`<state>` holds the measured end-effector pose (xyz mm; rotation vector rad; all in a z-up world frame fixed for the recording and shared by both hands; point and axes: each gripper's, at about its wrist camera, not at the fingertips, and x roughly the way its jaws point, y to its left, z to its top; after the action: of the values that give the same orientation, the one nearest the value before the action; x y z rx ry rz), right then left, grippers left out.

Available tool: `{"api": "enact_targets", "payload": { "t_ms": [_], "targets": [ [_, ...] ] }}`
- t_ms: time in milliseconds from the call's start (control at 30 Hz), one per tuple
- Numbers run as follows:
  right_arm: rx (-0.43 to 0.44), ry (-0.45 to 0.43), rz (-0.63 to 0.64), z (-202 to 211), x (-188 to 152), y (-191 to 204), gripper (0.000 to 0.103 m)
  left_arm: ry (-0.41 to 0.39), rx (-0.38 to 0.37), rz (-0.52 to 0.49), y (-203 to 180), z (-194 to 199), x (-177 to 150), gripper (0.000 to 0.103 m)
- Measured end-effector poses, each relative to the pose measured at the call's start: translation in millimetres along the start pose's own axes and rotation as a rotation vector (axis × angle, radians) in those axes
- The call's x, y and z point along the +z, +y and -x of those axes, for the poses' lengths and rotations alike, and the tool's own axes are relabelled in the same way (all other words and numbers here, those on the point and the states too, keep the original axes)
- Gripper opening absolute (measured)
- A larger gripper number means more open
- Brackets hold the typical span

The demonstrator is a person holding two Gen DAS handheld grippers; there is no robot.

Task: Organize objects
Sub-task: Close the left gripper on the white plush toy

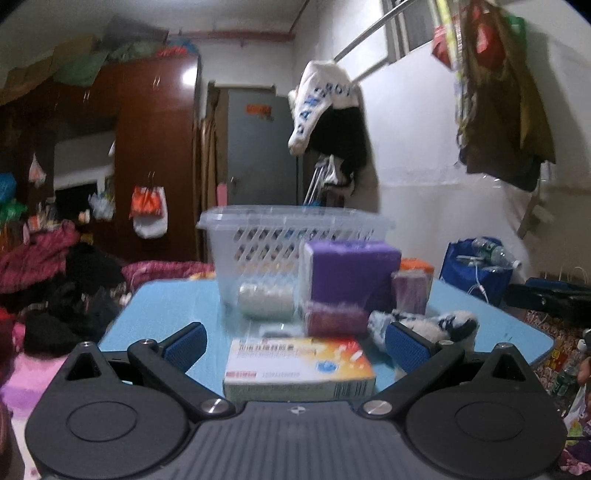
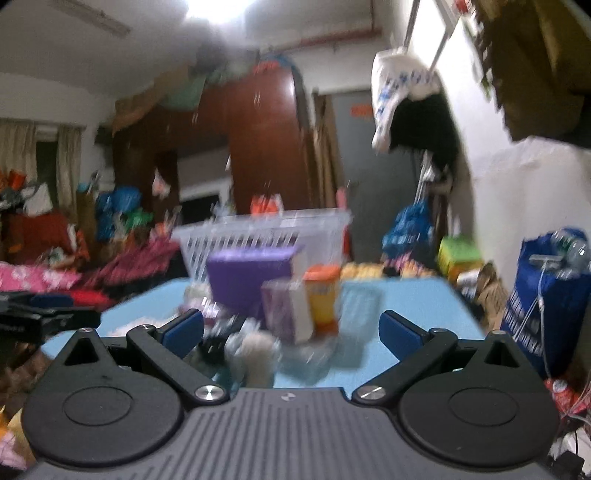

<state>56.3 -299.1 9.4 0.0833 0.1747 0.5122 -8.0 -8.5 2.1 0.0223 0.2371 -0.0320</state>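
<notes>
Both spread wide and empty, left gripper [image 1: 295, 341] straddling the white-and-orange cardboard medicine box [image 1: 299, 369] before the clear plastic lattice basket [image 1: 295, 236], right gripper [image 2: 291, 330] hovering nearby, presumably for loading.

Cluttered home bedrm: wooden wardrobe [image 1: 155, 155], clothes pile [image 1: 55, 273], garments on rail [image 1: 325, 110]

Dim indoor light for you; ceiling lamp [image 2: 218, 7] blows out top centre of the right wrist view. That view is motion-blurred throughout, left wrist only slightly soft. Fisheye bends edges, corners black.
</notes>
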Motion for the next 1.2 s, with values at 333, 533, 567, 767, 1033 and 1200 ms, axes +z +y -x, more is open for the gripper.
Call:
{"api": "enact_targets", "payload": {
  "t_ms": [333,533,567,767,1033,1200],
  "targets": [
    [0.07,0.047,-0.007,-4.7,-6.0,-13.4,0.103,-0.011,-0.143,-0.11,-42.2,-5.6,-13.0,0.103],
    [0.095,0.08,0.064,-10.6,-20.6,-4.5,0.101,0.025,-0.156,-0.182,-65.1,-13.9,-26.8,0.094],
    [0.105,0.086,0.061,-11.2,-22.6,-5.3,0.097,0.033,-0.162,-0.182,-66.6,-15.5,-28.2,0.092],
    [0.155,0.131,0.044,-16.8,-31.7,-7.5,0.075,0.082,-0.192,-0.183,-72.0,-26.0,-34.1,0.072],
    [0.173,0.161,0.037,-20.1,-35.7,-6.2,0.059,0.155,-0.206,-0.168,-76.7,-47.2,-38.9,0.049],
    [0.191,0.166,0.035,-20.7,-36.6,-3.6,0.048,0.154,-0.211,-0.168,-78.2,-50.1,-38.9,0.033]
  ]
}}
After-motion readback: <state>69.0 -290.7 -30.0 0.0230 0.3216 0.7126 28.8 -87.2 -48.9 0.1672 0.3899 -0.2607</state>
